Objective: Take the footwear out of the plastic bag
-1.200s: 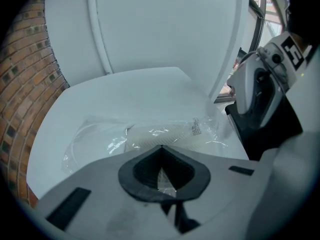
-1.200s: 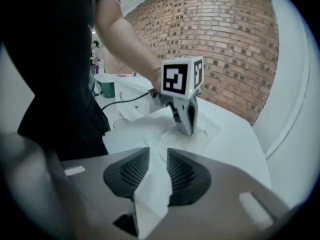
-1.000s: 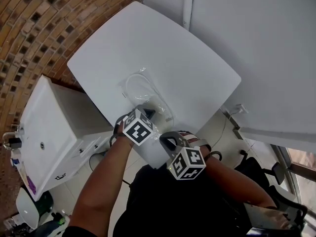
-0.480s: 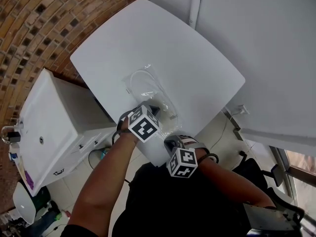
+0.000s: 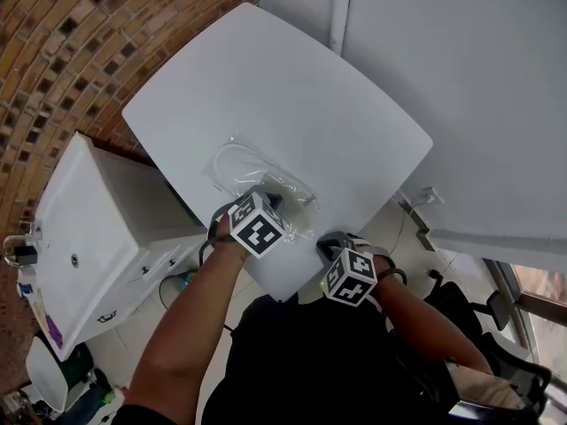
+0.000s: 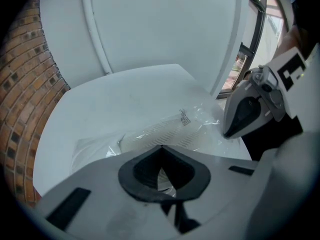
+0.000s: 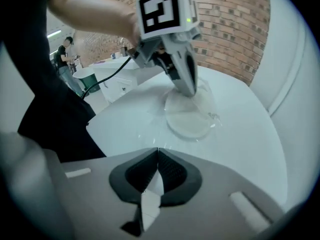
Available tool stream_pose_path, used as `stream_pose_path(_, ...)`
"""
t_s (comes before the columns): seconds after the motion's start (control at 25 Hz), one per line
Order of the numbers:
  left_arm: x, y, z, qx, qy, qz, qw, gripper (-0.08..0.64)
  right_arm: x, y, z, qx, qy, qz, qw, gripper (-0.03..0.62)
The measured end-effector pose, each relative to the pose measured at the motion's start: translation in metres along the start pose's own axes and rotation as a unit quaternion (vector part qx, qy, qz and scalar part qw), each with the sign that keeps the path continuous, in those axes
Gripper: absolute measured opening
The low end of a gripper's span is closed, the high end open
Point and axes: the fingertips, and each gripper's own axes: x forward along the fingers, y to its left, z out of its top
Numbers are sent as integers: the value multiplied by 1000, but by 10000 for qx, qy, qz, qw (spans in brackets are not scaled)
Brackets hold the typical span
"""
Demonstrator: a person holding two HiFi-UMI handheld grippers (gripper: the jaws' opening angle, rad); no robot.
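Shifted rightward since a second ago: the right gripper (image 5: 328, 244), now off the clear plastic bag (image 5: 266, 177) and out at the near edge of the white rounded table (image 5: 292, 87), jaws clenched on nothing. Kept planted: the left gripper (image 5: 273, 200), tip down on the bag's near end, clamped on its film. Hard to make out the flat white footwear (image 6: 160, 133) inside the bag, its near end hidden under the left gripper. Left forearm reaching forward; right wrist drawn back toward the body.
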Motion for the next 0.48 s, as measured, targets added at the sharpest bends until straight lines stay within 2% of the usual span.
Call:
stream_pose_path(0.2, -1, -1, -2, 49, 45, 122, 9999, 8, -11, -22, -7, 322, 86, -155, 9993, 5)
stream_pose_path(0.36, 0, 1, -1, -22, 23, 158, 9999, 8, -29, -30, 20, 721, -591, -195, 9955, 5)
stream_pose_path(0.48, 1, 1, -2, -89, 26, 186, 9998, 8, -21, -35, 28, 667, -640, -366, 9950, 26)
